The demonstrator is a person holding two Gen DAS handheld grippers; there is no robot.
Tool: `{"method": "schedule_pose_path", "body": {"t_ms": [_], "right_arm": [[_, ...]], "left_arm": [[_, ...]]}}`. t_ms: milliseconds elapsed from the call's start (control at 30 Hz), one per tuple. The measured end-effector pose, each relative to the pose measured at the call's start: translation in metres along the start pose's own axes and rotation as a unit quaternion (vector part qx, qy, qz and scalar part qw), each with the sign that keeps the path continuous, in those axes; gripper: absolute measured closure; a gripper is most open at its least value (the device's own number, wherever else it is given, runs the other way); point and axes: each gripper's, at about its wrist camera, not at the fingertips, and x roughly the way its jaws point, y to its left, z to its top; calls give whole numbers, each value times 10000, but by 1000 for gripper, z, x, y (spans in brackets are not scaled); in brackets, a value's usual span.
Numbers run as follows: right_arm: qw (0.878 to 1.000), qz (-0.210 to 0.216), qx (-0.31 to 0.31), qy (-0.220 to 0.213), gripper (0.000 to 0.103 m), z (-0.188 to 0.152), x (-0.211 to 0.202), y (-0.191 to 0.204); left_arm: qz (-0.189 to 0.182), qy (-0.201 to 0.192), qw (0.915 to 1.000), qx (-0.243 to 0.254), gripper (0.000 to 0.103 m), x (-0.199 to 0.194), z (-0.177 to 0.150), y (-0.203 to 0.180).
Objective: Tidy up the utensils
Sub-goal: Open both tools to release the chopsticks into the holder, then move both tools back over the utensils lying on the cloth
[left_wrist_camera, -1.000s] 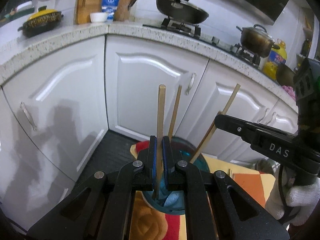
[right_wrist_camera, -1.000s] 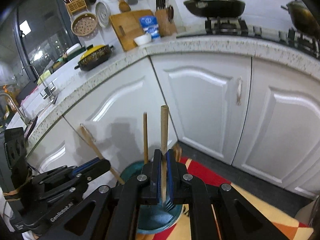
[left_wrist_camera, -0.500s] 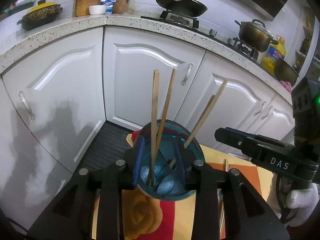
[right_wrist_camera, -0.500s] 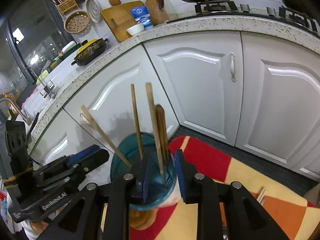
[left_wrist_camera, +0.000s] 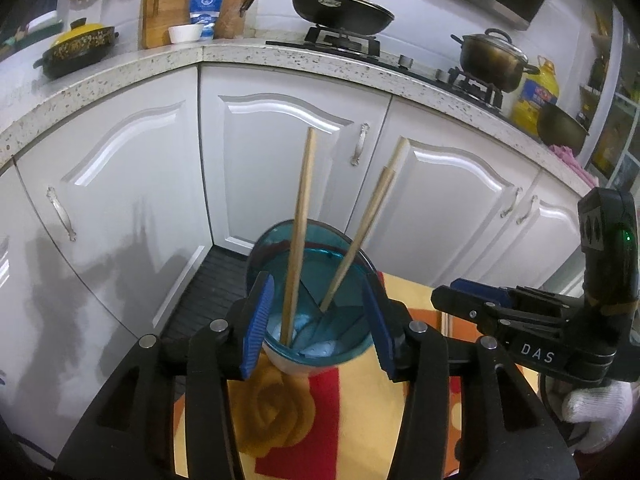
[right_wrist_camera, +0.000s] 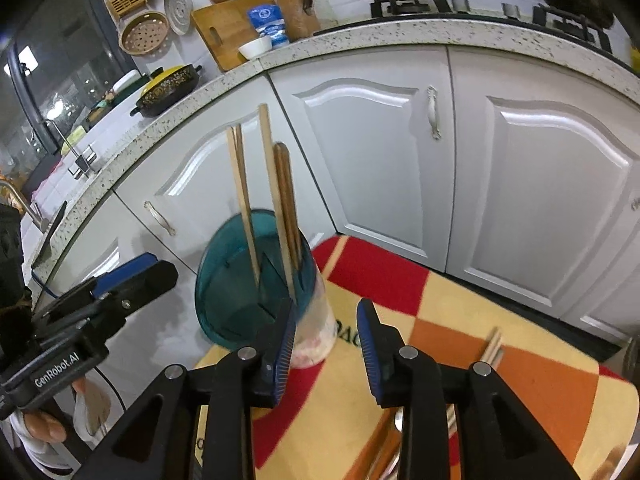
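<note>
A teal utensil holder (left_wrist_camera: 312, 292) stands on a red, yellow and orange cloth (left_wrist_camera: 360, 420). Several wooden chopsticks (left_wrist_camera: 298, 232) stand upright in it. My left gripper (left_wrist_camera: 316, 320) is open and empty, its jaws on either side of the holder. In the right wrist view the holder (right_wrist_camera: 248, 280) holds chopsticks (right_wrist_camera: 276, 192) and a brown handle (right_wrist_camera: 286, 200). My right gripper (right_wrist_camera: 326, 344) is open and empty, just right of the holder. More chopsticks (right_wrist_camera: 490, 350) lie on the cloth to the right.
White cabinet doors (left_wrist_camera: 280, 152) stand behind the cloth-covered surface. The counter above carries a wok (left_wrist_camera: 340, 4), a pot (left_wrist_camera: 494, 60) and a cutting board (left_wrist_camera: 168, 4). The right gripper shows in the left wrist view (left_wrist_camera: 520, 328), close to the holder.
Both grippers have opened and let go of their chopsticks, which now stand in the holder. Both grippers have drawn back a little; the right one has shifted to the right.
</note>
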Motion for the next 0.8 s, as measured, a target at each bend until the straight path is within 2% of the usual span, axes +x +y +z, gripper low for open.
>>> {"method": "schedule_pose_path", "body": {"t_ms": [433, 667, 800], "right_arm": [[9988, -322, 336, 172, 68, -51, -24, -37], [9946, -718, 552, 514, 67, -90, -26, -73], [9913, -772, 741, 762, 67, -108, -17, -89]], "left_arm": [[-266, 250, 9991, 200, 58, -5, -32, -28], [-485, 616, 9968, 144, 58, 7, -59, -36], [-586, 877, 9943, 181, 58, 19, -76, -41]]}}
